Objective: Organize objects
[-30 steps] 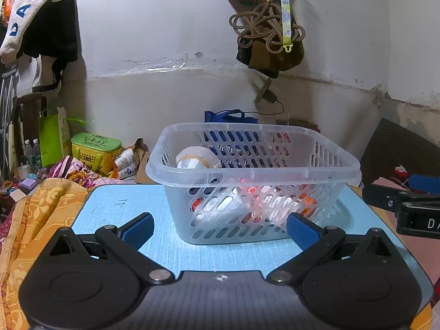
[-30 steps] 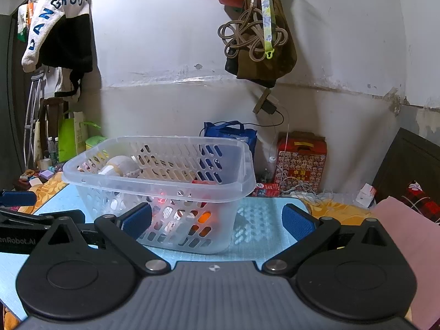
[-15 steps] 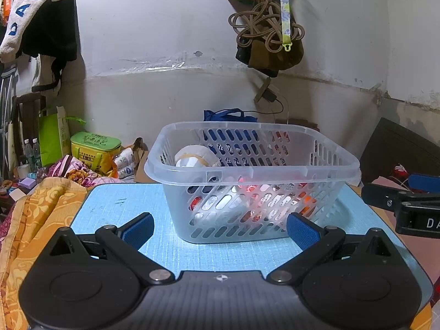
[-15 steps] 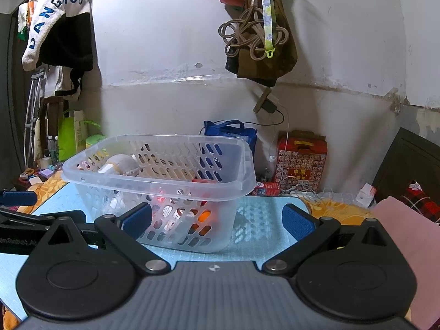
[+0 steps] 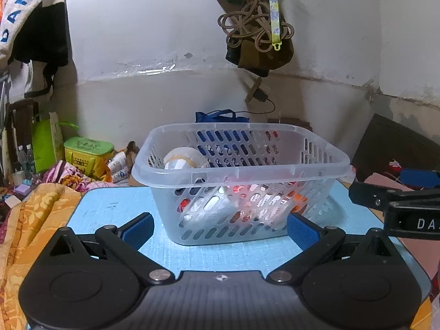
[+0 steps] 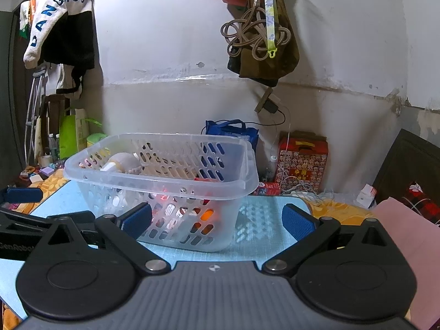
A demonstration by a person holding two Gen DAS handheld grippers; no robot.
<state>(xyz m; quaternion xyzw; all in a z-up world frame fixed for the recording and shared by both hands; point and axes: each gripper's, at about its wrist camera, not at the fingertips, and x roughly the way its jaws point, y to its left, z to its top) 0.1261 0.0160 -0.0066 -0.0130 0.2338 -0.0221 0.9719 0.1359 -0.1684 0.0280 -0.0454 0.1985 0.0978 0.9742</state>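
A clear slotted plastic basket (image 5: 275, 172) (image 6: 154, 181) stands on the light blue mat (image 5: 115, 206) (image 6: 264, 220). Inside it lie a white roll of tape (image 5: 184, 158) (image 6: 123, 162) and several small red, orange and white items that show only through the slots. My left gripper (image 5: 220, 229) hangs open just in front of the basket's near wall, holding nothing. To the right of it my right gripper (image 6: 217, 220) is also open and empty, level with the basket's near right corner. The right gripper's black body (image 5: 398, 206) shows at the right edge of the left wrist view.
An orange patterned cloth (image 5: 30, 220) borders the mat on the left, a pink cloth (image 6: 407, 236) on the right. Behind the mat are a green box (image 5: 88, 151), a blue bag (image 6: 231, 134) and a red printed box (image 6: 302, 162). A bag with cords (image 6: 261, 35) hangs on the wall.
Almost nothing has moved. Both grippers stay open and the views shift only slightly.
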